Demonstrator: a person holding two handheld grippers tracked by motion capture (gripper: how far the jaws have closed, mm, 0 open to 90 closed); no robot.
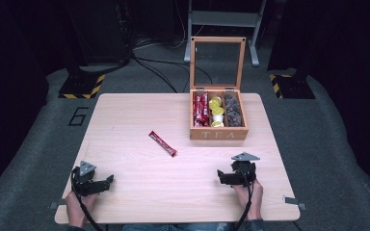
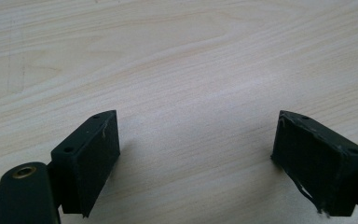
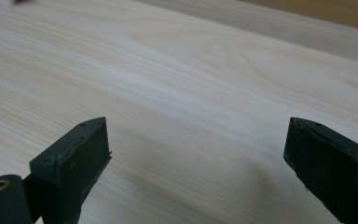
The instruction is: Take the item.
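Observation:
A red sachet (image 1: 163,143) lies alone near the middle of the wooden table (image 1: 125,115). At the back right stands a wooden box marked TEA (image 1: 218,134) with its glass lid up; it holds red sachets (image 1: 201,109), yellow-topped pods (image 1: 216,111) and dark packets (image 1: 233,111) in three compartments. My left gripper (image 1: 107,182) rests near the front left edge, held by a hand. Its jaws stand wide apart over bare wood, seen in the left gripper view (image 2: 196,154). My right gripper (image 1: 223,177) sits at the front right, likewise open (image 3: 196,158) with nothing between its jaws.
Grey carpet surrounds the table. Behind it are black stand bases with yellow-black striped tape (image 1: 83,85), cables (image 1: 159,67) on the floor and a grey metal frame (image 1: 224,19). A number 6 (image 1: 78,116) is marked on the floor at the left.

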